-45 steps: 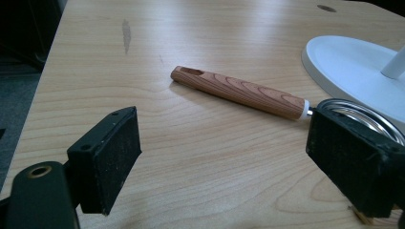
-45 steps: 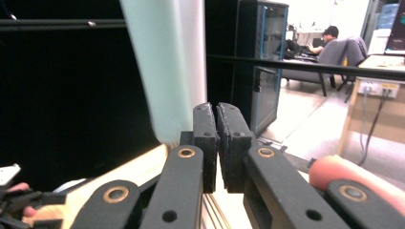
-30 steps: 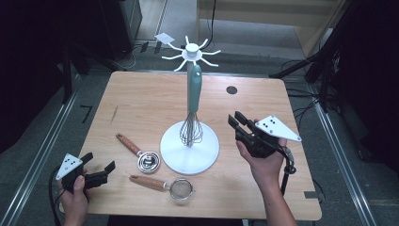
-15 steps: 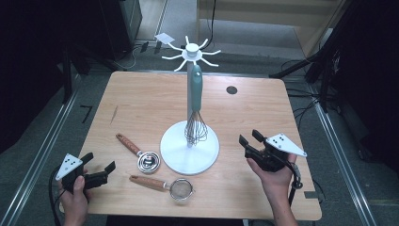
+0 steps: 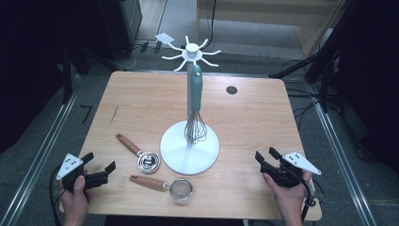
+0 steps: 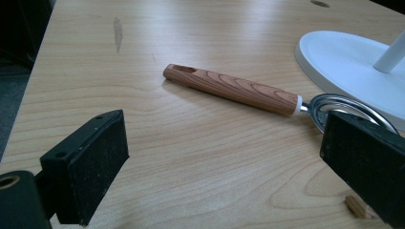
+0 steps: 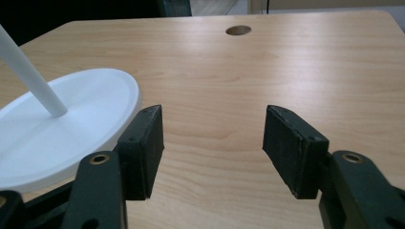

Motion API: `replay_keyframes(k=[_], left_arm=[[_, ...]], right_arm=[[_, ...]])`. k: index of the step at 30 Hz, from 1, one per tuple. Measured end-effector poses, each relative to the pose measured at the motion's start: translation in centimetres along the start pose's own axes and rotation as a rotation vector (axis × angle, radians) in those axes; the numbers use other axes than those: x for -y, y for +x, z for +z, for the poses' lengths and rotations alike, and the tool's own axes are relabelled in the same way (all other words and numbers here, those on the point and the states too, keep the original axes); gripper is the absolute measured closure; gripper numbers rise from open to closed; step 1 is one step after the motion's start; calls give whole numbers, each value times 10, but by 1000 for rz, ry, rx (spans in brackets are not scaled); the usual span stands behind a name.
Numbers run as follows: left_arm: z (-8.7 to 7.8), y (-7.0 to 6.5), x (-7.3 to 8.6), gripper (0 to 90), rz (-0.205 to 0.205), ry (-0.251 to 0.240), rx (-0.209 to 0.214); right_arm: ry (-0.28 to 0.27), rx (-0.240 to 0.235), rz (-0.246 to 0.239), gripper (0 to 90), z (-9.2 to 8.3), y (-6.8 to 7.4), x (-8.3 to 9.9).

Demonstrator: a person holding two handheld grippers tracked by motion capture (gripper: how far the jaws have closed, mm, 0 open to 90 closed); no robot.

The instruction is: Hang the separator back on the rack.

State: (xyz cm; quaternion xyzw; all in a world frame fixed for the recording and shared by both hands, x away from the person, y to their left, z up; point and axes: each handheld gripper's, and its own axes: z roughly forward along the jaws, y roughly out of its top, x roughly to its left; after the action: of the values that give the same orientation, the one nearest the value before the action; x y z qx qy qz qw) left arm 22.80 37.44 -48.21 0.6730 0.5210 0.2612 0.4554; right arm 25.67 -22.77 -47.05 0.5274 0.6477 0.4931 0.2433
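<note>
A white hook stand [image 5: 189, 148] stands mid-table, and a teal-handled whisk [image 5: 195, 94] hangs from it. Left of its base lies a wood-handled measuring scoop [image 5: 148, 161], with a wood-handled small strainer [image 5: 180, 189] in front of the base. My left gripper [image 5: 99, 161] rests at the front left corner, open and pointing at the scoop [image 6: 231, 89]; nothing sits between its jaws [image 6: 224, 157]. My right gripper [image 5: 265, 154] is low over the front right of the table, beside the stand base [image 7: 62, 138]. Its jaws [image 7: 215, 138] have just been opening and only bare wood lies between them.
The wooden table [image 5: 141, 99] has a round cable hole [image 5: 231, 89] at the back right. Dark stands, cables and floor rails surround it. The stand's thin white pole [image 7: 28, 71] rises left of my right gripper.
My right hand has come down and back from beside the whisk to the table's front right, and its jaws have opened wider. The left hand has stayed put.
</note>
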Motion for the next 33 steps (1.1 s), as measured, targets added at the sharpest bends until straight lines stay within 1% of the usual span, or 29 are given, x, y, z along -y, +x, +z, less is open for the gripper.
replay_keyframes(k=[2,5,7,10,11,12,13,15,17,18,19,20,22,25,26,27,29,31,32,33], left_arm=[[0,0,0,30,4,8,-1],[1,-1,0,30,7,19,-10],[1,-1,0,30,5,26,-19],[2,-1,-1,31,4,42,-26],[2,-1,-1,31,13,44,-5],[2,-2,-1,31,23,43,1],[3,-4,-1,31,34,46,-4],[5,-7,-1,34,59,66,-19],[7,-11,-1,60,86,82,-42],[7,-12,-1,84,90,87,-50],[8,-14,-1,101,104,90,-65],[8,-16,-1,153,112,92,-80],[8,-17,-1,200,121,96,-73],[6,-20,0,332,124,101,-61],[5,-21,-1,387,119,96,-62],[4,-22,-1,437,107,93,-53],[3,-24,-2,530,79,99,-35],[2,-26,-2,613,64,106,-20],[3,-28,-1,652,52,111,-2],[3,-30,-1,689,47,119,11]], right_arm=[[11,14,-9,407,-1,-3,4],[35,32,-7,408,-3,-8,11],[46,40,6,408,-4,-12,16],[48,47,26,409,-9,-17,19],[49,46,25,408,-10,-18,20],[57,47,26,408,-10,-18,21],[62,47,25,408,-11,-19,22],[68,45,24,409,-11,-20,24],[69,45,31,409,-11,-20,24],[70,44,38,409,-11,-20,24],[69,43,41,410,-11,-19,24],[70,42,30,410,-11,-19,23],[75,45,20,411,-11,-18,23],[80,38,22,415,-10,-15,24],[81,34,22,417,-9,-14,23],[84,32,23,417,-9,-12,23],[88,19,8,419,-7,-5,23],[94,5,-10,420,-6,4,22],[93,-3,-15,420,-5,8,22],[96,-23,-25,420,-4,15,21]])
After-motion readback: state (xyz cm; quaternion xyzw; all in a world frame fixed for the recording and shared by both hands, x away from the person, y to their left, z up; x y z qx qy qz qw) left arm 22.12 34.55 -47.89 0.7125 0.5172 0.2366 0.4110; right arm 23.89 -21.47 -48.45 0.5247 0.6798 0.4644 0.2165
